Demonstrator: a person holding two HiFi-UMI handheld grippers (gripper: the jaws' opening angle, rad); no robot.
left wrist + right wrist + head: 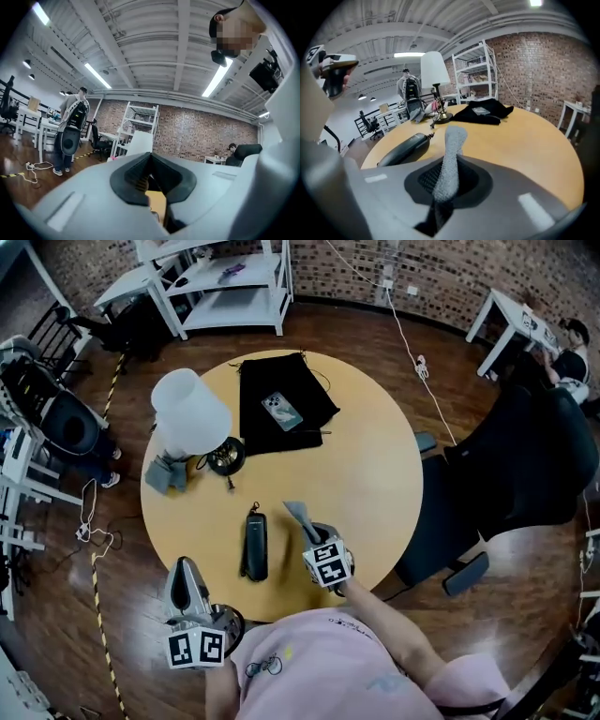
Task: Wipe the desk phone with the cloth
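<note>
Close to your chest, your left tongs [185, 570] are pressed together on nothing and held level at the bench [375, 474] edge, likely to leave the work to the other hand. Just ahead, your right tongs [314, 532] are clamped on the grey cloth [302, 515], its free end poking past the tips ready for wiping the desk phone [254, 545], which lies flat on the bench just to their left, not touched by the cloth. Farther off, the lamp [190, 413] and black bag [281, 404] stand well clear.

I see a round table [375, 474] holding a white lamp [190, 413] and a black bag [262, 381] with a smartphone [282, 411] on it, and a chair [525, 465] just beside the table.
</note>
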